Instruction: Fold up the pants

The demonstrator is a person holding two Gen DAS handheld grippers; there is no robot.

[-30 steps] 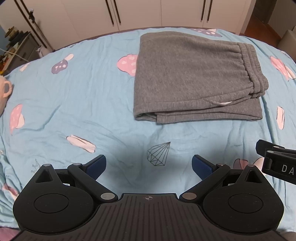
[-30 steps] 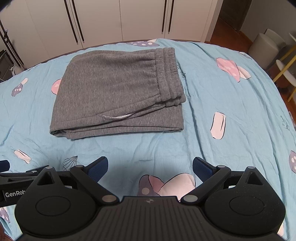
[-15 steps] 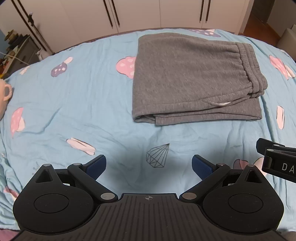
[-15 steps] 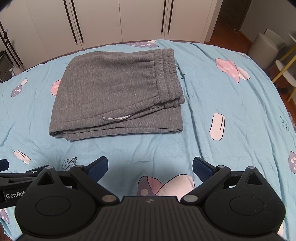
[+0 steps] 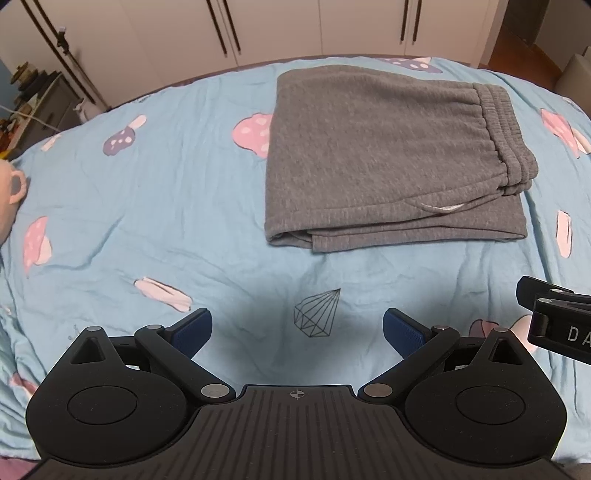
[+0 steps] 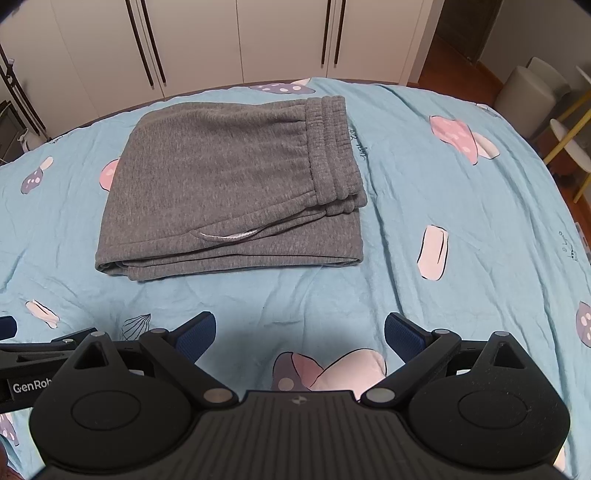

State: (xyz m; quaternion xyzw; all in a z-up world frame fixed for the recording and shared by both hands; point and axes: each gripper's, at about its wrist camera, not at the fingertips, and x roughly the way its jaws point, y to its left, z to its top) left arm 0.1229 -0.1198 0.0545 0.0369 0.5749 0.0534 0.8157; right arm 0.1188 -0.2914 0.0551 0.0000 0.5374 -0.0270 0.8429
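Note:
Grey sweatpants (image 5: 384, 158) lie folded into a neat rectangle on the blue bedsheet (image 5: 147, 206), waistband at the right, layered edges facing me. In the right wrist view the same pants (image 6: 229, 188) sit ahead and to the left. My left gripper (image 5: 297, 330) hovers open over bare sheet, well short of the pants, nothing between its blue pads. My right gripper (image 6: 300, 334) is open too, over a mushroom print, holding nothing. Each gripper's side shows at the edge of the other's view.
The bedsheet (image 6: 461, 221) carries mushroom and diamond prints. White wardrobe doors (image 5: 295, 29) stand behind the bed. A shelf with clutter (image 5: 33, 99) is at far left, a grey bin (image 6: 528, 92) and a yellow-legged stool (image 6: 569, 144) at far right.
Both grippers have drawn back slightly from the folded pants and stay open. The pants have not moved.

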